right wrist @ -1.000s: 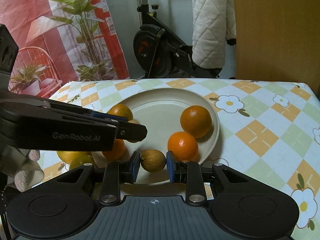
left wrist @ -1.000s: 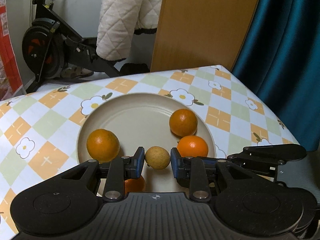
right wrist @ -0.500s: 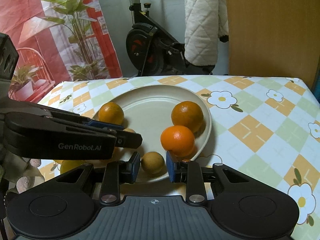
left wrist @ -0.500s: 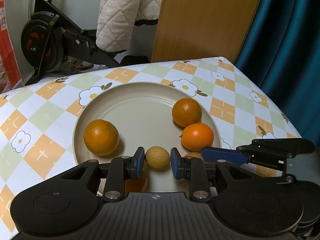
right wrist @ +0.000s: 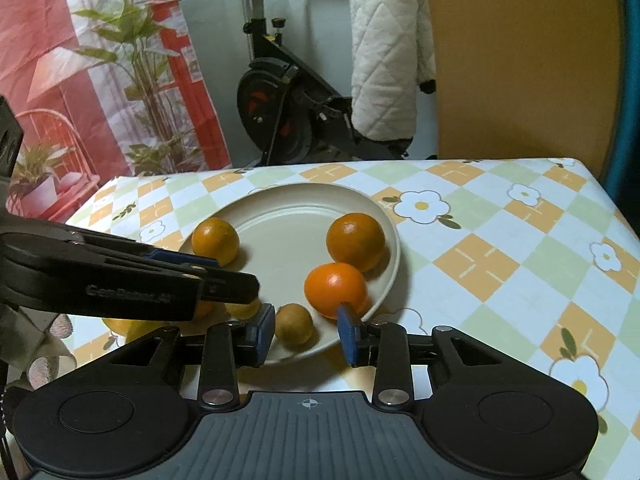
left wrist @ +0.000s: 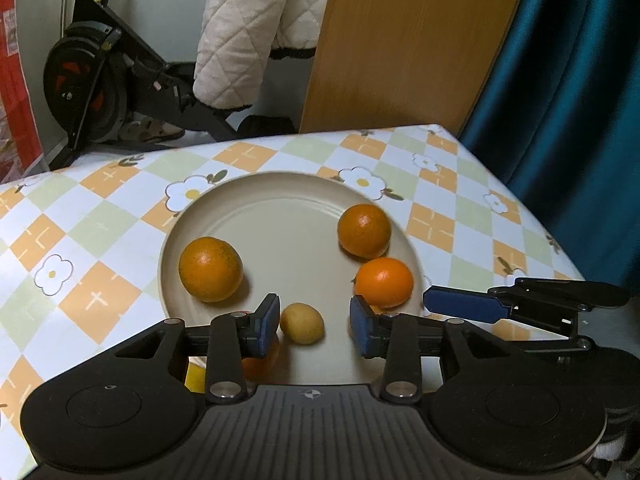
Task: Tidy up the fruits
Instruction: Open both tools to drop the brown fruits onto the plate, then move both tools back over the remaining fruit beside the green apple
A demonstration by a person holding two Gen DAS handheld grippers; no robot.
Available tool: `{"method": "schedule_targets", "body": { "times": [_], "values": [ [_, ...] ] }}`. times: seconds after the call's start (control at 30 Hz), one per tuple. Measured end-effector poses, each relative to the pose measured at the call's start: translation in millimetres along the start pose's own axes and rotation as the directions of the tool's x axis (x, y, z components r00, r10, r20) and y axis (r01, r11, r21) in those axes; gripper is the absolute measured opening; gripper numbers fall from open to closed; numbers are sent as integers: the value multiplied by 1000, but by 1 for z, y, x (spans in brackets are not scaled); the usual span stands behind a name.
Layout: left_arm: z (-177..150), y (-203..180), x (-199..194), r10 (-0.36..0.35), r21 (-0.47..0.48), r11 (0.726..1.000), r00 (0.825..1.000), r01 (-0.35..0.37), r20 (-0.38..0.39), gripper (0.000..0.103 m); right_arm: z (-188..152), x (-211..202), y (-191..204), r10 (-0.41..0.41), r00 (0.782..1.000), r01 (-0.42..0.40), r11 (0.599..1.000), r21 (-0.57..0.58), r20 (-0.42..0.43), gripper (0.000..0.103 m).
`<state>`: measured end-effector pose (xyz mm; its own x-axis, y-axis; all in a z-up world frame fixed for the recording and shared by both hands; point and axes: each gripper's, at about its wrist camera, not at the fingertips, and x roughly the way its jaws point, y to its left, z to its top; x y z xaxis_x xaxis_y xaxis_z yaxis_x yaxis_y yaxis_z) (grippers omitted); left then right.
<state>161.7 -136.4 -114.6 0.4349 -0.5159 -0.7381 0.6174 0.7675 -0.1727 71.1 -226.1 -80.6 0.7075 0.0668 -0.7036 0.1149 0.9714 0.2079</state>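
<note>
- Fruits: two small tan-yellow fruits and three oranges, all on the plate (left wrist: 280, 200), which sits on the table (left wrist: 100, 216).
- Small fruit, left (left wrist: 301, 323): lies on the plate's near part, between the pads of the left tongs (left wrist: 314, 324), closer to the left pad, with clear plate showing up to the right pad. No pad presses on it. Nearly round, its slight long axis running across the gap.
- Left tongs: jaws have just been opening and now stand apart around the fruit, which looks set down.
- Small fruit, right (right wrist: 295, 324): sits near the plate's near rim, between the pads of the right tongs (right wrist: 306, 330), just beside the left pad, with a gap to the right pad.
- Right tongs: jaws likewise have just been opening; nothing is gripped.
- Oranges: one beyond the left tongs' left pad (left wrist: 210, 269); one just beyond the right pad (left wrist: 383, 282); one farther off behind it (left wrist: 364, 231).
- More yellow fruit shows off the plate, under the left tongs as seen from the right wrist; partly hidden.
- Judgement: both placements look finished; the coming move is likely a straight withdrawal, taking care not to nudge either small fruit.
</note>
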Motion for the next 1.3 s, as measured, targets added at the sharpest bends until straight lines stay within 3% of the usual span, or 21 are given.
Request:
{"method": "schedule_targets", "body": {
  "times": [0.2, 0.63, 1.0, 1.3],
  "values": [
    [-6, 4, -33, -10, 0, 1000, 999, 10, 47, 41, -4, -20, 4, 17, 999, -18, 998, 54, 30, 32],
    [-41, 36, -87, 88, -109, 991, 992, -77, 93, 41, -26, -40, 56, 69, 997, -69, 998, 10, 29, 33],
    [-65, 51, -106, 112, -195, 977, 987, -88, 116, 40, -40, -41, 86, 89, 996, -89, 996, -21, -14, 33],
    [-77, 50, -105, 103, -202, 976, 988, -78, 116, 40, -43, -37, 98, 69, 997, -73, 994, -85, -47, 38]
  ]
}}
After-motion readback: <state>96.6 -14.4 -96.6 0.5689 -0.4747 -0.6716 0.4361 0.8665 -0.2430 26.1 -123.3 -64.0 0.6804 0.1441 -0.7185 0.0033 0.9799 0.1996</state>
